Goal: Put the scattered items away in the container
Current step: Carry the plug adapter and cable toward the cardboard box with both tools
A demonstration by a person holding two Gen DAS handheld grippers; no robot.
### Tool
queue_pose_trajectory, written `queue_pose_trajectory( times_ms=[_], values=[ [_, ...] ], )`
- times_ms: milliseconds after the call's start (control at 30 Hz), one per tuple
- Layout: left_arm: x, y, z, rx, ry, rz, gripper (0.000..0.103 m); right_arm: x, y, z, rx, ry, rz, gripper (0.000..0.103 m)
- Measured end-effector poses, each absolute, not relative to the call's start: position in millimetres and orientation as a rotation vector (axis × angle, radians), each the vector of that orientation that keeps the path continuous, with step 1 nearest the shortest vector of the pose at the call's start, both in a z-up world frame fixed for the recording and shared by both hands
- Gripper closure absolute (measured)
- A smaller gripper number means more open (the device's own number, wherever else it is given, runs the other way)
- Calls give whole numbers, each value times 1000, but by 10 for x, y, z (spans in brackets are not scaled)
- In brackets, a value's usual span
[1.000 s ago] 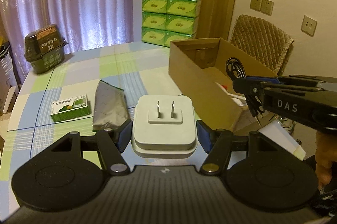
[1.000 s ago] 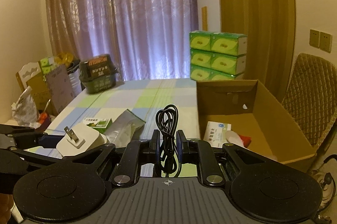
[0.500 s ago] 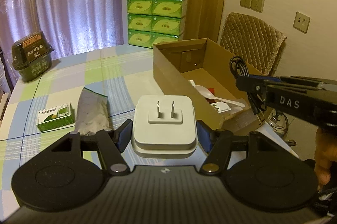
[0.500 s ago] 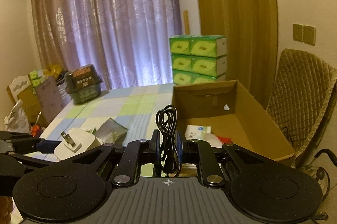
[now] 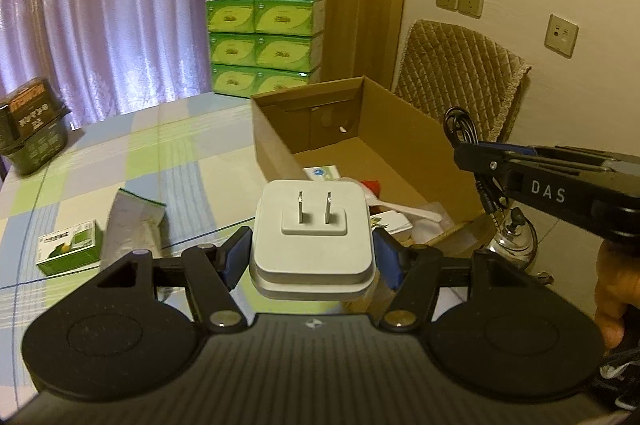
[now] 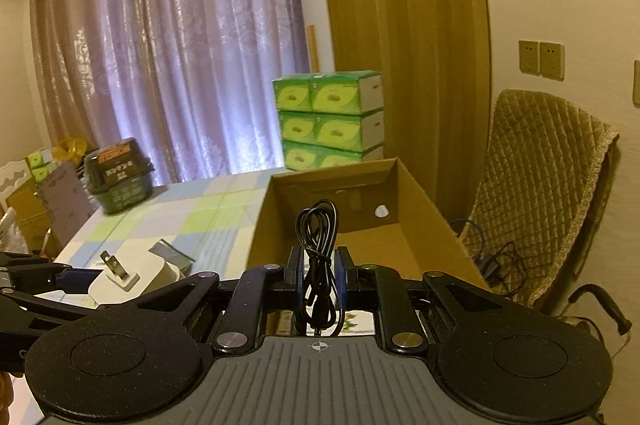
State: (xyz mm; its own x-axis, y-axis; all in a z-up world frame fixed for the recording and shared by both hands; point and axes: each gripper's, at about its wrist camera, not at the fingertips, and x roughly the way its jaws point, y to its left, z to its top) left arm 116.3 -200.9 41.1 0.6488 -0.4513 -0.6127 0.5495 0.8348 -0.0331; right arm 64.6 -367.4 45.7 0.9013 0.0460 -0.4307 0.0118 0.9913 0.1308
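My left gripper (image 5: pixel 312 253) is shut on a white plug adapter (image 5: pixel 313 225), prongs facing forward, held in the air at the near left corner of the open cardboard box (image 5: pixel 276 145). My right gripper (image 6: pixel 319 271) is shut on a coiled black cable (image 6: pixel 319 237), held above the box's near end (image 6: pixel 260 225). Seen from the left wrist, the right gripper (image 5: pixel 472 151) reaches in from the right with the cable (image 5: pixel 464 129) dangling. Inside the box lie a white spoon (image 5: pixel 408 211) and small packets. A small green box (image 5: pixel 70 245) and a grey pouch (image 5: pixel 132 221) rest on the checked tablecloth.
A dark green basket (image 5: pixel 30 133) stands at the table's far left. Stacked green tissue packs (image 5: pixel 266 41) sit behind the table. A quilted chair (image 5: pixel 456 77) is right of the cardboard box. A hand (image 5: pixel 612 289) holds the right gripper's handle.
Both grippers have moved forward and to the right toward the cardboard box, each keeping hold of its item. The box now appears closer and more centred in both views.
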Motion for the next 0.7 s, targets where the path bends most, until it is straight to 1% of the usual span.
queue_pose_trajectory(
  times_ms=[700],
  values=[
    [1466, -2510, 287, 154, 677, -626, 43, 926, -4082, 409, 130, 458, -16, 85]
  ],
)
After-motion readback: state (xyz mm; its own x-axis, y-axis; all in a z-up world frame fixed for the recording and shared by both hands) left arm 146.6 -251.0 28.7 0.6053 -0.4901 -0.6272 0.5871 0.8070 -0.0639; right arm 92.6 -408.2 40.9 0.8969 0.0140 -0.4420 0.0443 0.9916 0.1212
